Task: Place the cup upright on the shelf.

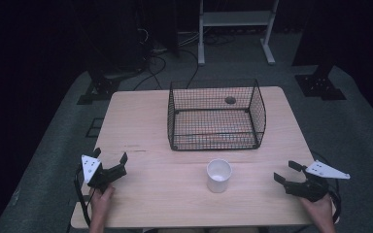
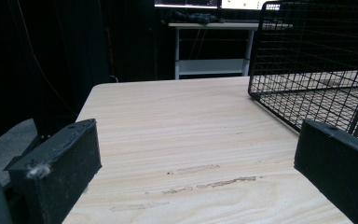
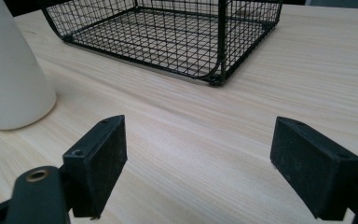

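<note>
At the left edge of the tabletop [image 1: 141, 126], the left hand-held gripper [image 1: 110, 161] rests low with its jaws spread wide and nothing between them; its own view looks along bare wood toward the near corner of the wire basket [image 2: 317, 70]. Moving right, the white cup [image 1: 219, 175] stands upright near the front edge, mouth up and apparently empty, just in front of the basket and apart from it. It looks like a light, thin-walled paper or plastic cup, though the dim view leaves the material unsure; such a cup would dent under a hard squeeze and tip easily, and its smooth tapered side could slip. The best hold is probably across the wall a little below the rim, with gentle pressure. Farther right, the right hand-held gripper [image 1: 287, 172] sits at the tabletop's edge, jaws parted and empty, pointing toward the cup, which stands off to one side in its own view.
</note>
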`<state>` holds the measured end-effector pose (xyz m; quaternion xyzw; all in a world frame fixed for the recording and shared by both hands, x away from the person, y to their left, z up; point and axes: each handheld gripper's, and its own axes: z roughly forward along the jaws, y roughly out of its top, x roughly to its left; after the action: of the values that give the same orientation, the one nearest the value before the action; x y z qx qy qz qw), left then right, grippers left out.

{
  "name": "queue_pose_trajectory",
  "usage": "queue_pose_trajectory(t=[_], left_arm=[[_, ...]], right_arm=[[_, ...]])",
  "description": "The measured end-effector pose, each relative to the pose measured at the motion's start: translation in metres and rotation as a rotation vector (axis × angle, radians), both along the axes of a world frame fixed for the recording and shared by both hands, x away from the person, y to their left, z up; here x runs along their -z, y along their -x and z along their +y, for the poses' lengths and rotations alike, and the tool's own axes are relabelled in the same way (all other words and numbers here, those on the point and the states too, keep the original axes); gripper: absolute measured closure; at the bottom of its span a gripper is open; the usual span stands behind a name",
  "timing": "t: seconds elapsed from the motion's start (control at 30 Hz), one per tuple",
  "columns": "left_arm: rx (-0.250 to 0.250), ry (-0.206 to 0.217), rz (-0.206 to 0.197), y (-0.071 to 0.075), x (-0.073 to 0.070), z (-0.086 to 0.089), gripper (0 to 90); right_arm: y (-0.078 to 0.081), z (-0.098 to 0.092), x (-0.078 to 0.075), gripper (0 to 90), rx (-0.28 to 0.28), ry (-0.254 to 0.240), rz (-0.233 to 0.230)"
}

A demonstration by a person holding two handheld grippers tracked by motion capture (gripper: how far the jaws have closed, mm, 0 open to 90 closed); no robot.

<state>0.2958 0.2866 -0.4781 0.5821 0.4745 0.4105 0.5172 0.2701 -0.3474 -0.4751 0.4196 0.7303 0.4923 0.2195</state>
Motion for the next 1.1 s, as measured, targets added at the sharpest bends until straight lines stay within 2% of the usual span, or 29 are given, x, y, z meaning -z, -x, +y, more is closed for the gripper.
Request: queue_pose_trajectory(t=[0.1, 0.23, 0.5, 0.8, 0.9, 1.1], left_arm=[[0.001, -0.005, 0.000, 0.000, 0.000, 0.000, 0.0], [0.001, -0.007, 0.001, 0.000, 0.000, 0.000, 0.0], [0.003, -0.004, 0.000, 0.001, 0.000, 0.000, 0.0], [0.004, -0.009, -0.001, 0.001, 0.000, -0.001, 0.0], [0.004, -0.009, -0.001, 0.001, 0.000, 0.000, 0.0], [0.004, -0.010, -0.001, 0.001, 0.000, 0.000, 0.0]], right_arm=[[0.000, -0.001, 0.000, 17.5, 0.004, -0.013, 0.002], [-0.002, 0.000, 0.000, 15.9, 0.009, 0.013, 0.008], [-0.001, 0.004, -0.005, 13.9, -0.004, 0.013, 0.001], [-0.002, 0.016, -0.015, 12.5, -0.045, 0.020, -0.009], [-0.001, 0.018, -0.017, 11.3, -0.061, -0.004, -0.007], [0.001, 0.021, -0.021, 9.8, -0.073, -0.001, -0.007]])
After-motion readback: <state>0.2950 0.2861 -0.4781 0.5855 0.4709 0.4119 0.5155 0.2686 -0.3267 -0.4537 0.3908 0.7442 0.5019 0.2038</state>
